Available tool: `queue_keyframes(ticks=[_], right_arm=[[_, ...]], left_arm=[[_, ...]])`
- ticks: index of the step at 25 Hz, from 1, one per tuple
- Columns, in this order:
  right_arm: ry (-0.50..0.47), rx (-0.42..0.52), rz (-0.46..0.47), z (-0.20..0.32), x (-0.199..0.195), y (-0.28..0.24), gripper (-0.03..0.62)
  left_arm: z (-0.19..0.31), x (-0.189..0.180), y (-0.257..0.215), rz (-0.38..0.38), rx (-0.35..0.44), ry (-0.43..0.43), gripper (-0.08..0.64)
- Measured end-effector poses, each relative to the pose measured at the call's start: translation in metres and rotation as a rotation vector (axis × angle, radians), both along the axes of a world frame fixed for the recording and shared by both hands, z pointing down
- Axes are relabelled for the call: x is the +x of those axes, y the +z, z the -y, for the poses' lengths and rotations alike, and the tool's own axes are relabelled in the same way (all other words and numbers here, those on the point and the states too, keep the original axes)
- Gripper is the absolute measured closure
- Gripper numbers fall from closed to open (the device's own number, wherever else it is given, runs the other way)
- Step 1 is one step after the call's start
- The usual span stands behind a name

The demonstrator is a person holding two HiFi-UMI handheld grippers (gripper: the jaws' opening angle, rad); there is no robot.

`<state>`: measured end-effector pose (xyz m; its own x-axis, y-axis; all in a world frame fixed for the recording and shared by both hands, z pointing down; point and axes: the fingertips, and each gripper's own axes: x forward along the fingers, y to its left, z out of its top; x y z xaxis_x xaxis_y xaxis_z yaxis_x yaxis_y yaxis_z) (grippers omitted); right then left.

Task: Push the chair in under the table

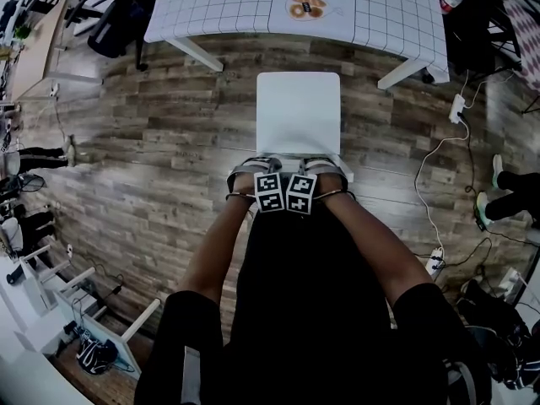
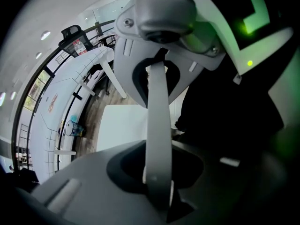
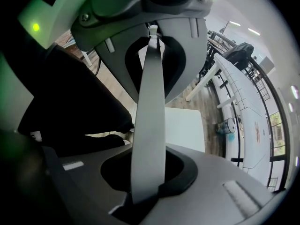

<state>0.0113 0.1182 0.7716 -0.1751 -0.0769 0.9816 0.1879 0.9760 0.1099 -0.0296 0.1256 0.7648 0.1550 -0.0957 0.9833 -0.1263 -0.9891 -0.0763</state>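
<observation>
A white chair stands on the wood floor, its seat (image 1: 298,112) facing the white grid-covered table (image 1: 253,2) just beyond it. My two grippers sit side by side on top of the chair's backrest (image 1: 297,160). The left gripper (image 1: 253,169) and the right gripper (image 1: 324,167) both point down, each shut on the backrest's thin top edge. In the left gripper view that backrest (image 2: 157,102) runs as a white strip between the jaws, with the seat (image 2: 119,125) to its left. The right gripper view shows the same backrest strip (image 3: 149,111), seat (image 3: 190,125) to its right.
The table's legs (image 1: 196,53) (image 1: 403,72) stand either side of the chair's path. White cables and a power strip (image 1: 437,260) lie on the floor to the right. A black office chair (image 1: 118,19) is at far left. A small blue container (image 3: 227,125) sits under the table.
</observation>
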Motion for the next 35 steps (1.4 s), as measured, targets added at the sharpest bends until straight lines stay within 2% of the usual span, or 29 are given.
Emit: queue_keyframes(ticks=[11, 22, 35], right_arm=[[0.068, -0.027, -0.001, 0.063, -0.034, -0.009, 0.517], [0.128, -0.044, -0.006, 0.148, -0.047, -0.011, 0.517], [0.177, -0.043, -0.008, 0.23, -0.061, -0.013, 0.517]], left_arm=[[0.068, -0.034, -0.009, 0.013, -0.011, 0.027, 0.477], [0.155, -0.048, -0.012, 0.0, -0.057, 0.066, 0.475], [0.237, -0.06, -0.014, -0.014, -0.031, 0.146, 0.477]])
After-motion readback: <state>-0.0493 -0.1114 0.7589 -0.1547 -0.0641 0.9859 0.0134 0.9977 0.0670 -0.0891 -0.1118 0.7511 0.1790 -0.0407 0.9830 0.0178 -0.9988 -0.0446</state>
